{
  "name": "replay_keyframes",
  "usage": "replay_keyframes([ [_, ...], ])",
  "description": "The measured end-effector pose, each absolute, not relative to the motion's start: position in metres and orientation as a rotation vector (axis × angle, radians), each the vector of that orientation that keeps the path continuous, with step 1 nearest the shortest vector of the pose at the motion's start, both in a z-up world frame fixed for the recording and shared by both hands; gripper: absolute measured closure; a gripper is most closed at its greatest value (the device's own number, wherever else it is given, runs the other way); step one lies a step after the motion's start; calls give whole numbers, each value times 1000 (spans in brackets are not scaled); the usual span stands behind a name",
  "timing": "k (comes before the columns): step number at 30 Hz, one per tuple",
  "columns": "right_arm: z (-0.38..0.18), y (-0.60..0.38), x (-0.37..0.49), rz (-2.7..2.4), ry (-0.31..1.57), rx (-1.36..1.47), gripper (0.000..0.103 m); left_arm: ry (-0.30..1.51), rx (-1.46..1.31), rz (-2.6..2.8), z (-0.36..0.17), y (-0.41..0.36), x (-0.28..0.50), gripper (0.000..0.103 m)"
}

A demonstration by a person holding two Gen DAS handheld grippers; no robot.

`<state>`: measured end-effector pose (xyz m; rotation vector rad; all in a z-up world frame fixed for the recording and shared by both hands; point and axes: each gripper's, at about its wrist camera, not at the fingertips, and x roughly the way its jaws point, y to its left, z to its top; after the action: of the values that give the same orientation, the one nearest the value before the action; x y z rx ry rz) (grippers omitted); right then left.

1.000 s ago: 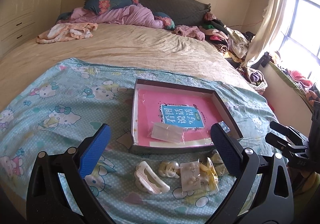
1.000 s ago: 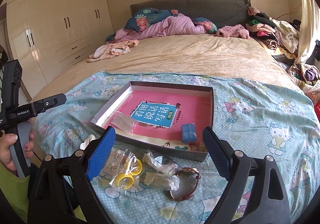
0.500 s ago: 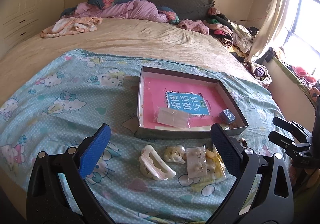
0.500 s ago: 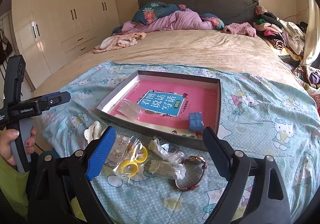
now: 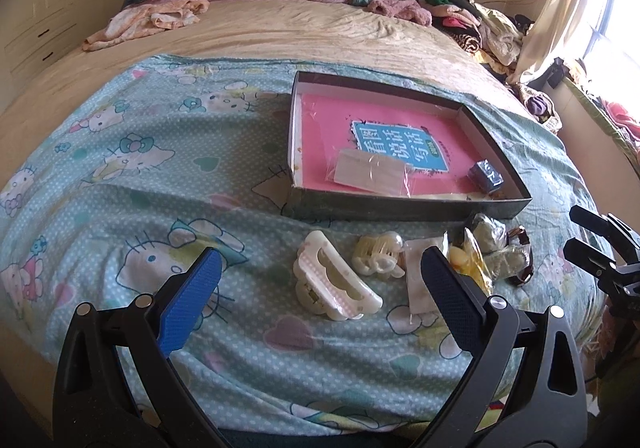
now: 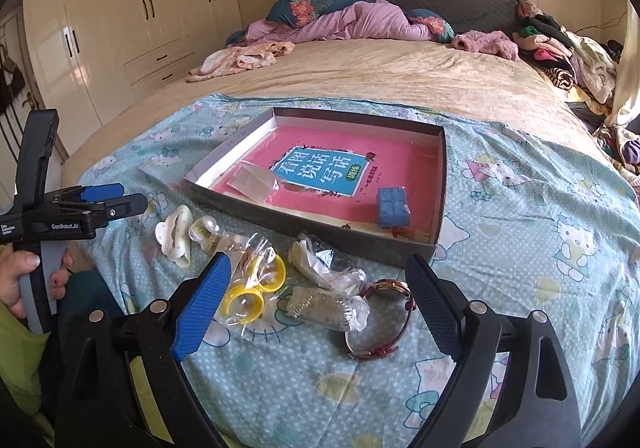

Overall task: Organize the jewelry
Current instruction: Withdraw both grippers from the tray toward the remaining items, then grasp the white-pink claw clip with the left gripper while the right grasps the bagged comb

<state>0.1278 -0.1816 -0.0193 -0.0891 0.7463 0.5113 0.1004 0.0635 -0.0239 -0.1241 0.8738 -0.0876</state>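
Note:
A shallow dark box (image 5: 404, 209) (image 6: 316, 226) lies on the cartoon-cat sheet, with a pink book, a clear packet (image 5: 370, 171) and a small blue box (image 6: 393, 207) inside. In front of it lie loose pieces: a white hair claw (image 5: 332, 284) (image 6: 176, 234), a pearl clip (image 5: 378, 252), bagged yellow rings (image 6: 254, 286), clear bags (image 6: 326, 260) and a red-strap watch (image 6: 384, 314). My left gripper (image 5: 316, 282) hovers open over the hair claw. My right gripper (image 6: 316, 290) hovers open over the bags and watch. Neither holds anything.
The bed runs back to a grey headboard with a purple duvet (image 6: 360, 22) and piled clothes (image 5: 480, 24) at the right. White wardrobes (image 6: 120, 20) stand left. A hand (image 6: 24, 280) holds the left gripper's handle. The sheet's front edge drops off just below the grippers.
Both grippers have sunk and tilted further down toward the loose items, which now sit higher and larger between the fingers. The objects themselves have not moved.

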Motion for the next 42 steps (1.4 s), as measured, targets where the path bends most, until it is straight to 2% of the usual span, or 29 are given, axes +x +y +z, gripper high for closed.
replay_keyframes([
  [18, -76, -178, 137, 479, 847, -136, 15, 1018, -104, -60, -60, 58, 115, 10],
  [26, -96, -153, 138, 434, 825, -236, 15, 1066, -97, -37, -67, 56, 121, 10],
  [29, -103, -144, 137, 428, 809, -292, 21, 1088, -124, -51, -71, 54, 127, 10],
  [33, -108, -141, 138, 406, 768, -343, 35, 1120, -156, -66, -78, 53, 134, 10],
  [34, -108, -144, 139, 413, 765, -329, 36, 1124, -167, -78, -80, 53, 136, 11],
  [39, -101, -157, 140, 447, 765, -275, 40, 1138, -150, -92, -83, 49, 136, 45],
  [40, -100, -160, 140, 451, 768, -257, 40, 1134, -152, -94, -83, 50, 136, 49],
  [42, -94, -167, 139, 451, 761, -235, 41, 1123, -162, -101, -82, 52, 133, 49],
])
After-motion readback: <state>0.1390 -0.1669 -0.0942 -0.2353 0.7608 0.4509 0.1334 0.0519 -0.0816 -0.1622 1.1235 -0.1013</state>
